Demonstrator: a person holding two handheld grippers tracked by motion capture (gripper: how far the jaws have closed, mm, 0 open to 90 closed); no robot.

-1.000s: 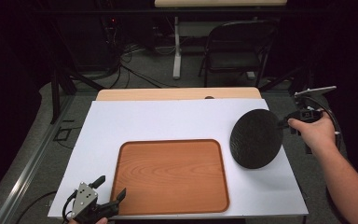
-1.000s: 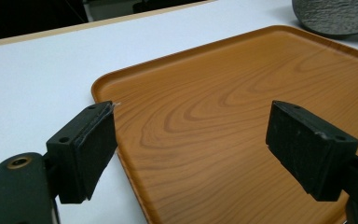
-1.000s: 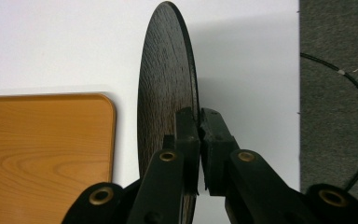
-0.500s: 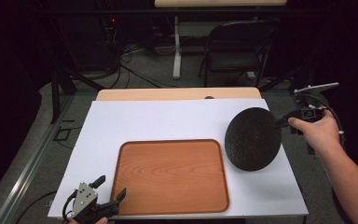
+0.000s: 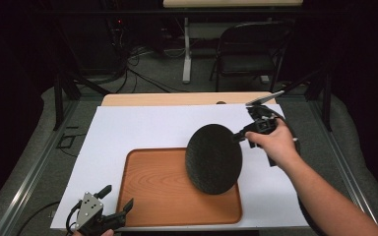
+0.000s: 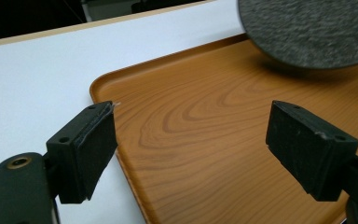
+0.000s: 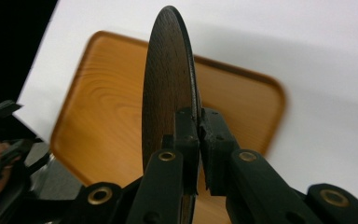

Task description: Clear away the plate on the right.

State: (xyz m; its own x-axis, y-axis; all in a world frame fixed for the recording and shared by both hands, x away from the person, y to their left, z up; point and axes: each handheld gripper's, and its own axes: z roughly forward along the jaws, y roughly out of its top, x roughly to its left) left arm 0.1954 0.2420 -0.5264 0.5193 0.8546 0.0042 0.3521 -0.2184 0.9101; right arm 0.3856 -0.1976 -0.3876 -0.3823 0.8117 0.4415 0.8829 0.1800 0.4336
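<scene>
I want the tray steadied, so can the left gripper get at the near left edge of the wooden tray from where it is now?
Probably yes. The left gripper is open beside the wooden tray, nothing lies between them, and the black disc held by the right gripper hangs over the tray's far right part.

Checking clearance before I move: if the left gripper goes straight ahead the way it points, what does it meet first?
Probably the orange wooden tray: the open left gripper points across its surface, with the dark round disc farther on.

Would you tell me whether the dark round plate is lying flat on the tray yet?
Not yet: the plate is tilted above the tray, its rim pinched by the right gripper.
</scene>
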